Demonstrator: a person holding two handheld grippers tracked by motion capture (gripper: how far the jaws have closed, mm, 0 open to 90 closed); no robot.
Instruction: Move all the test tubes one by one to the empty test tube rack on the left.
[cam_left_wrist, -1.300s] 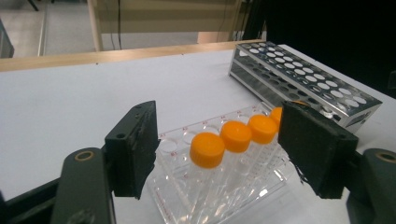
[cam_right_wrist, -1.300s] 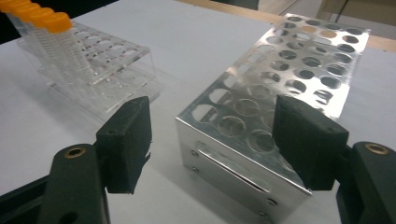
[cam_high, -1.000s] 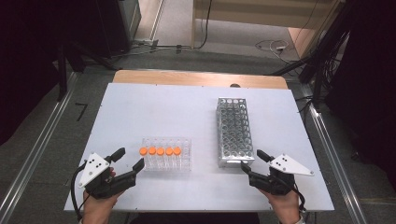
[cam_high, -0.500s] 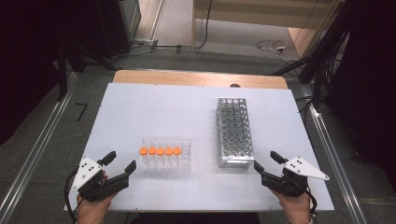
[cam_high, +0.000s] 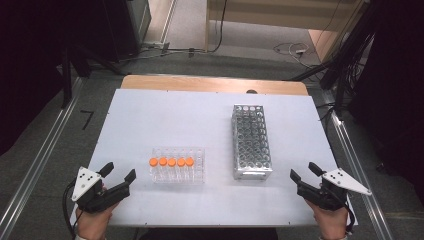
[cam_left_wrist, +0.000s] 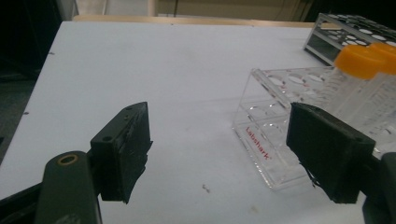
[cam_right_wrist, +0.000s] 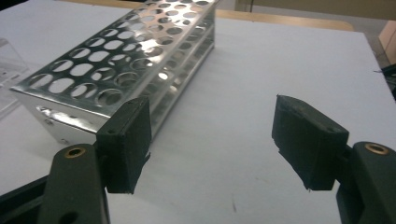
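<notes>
Moved: both hands now sit nearer the surface's front edge, farther from the clear rack.
Left hand-held gripper: wide, empty, left of clear rack.
Right hand-held gripper: wide, empty, beyond the metal rack.
Orange-capped tubes: upright in clear rack's front row, caps reachable.

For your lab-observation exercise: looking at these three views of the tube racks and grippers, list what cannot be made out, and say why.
- Contents of the orange-capped tubes: too small in the high view; cut off by the right edge in the left gripper view.
- Whether the metal rack holds anything deep in its holes: glare and shadow in the right gripper view.
- The clear rack: its far end is hidden behind the left gripper's jaw.
- The person's forearms: cut off by the high view's bottom edge.
</notes>
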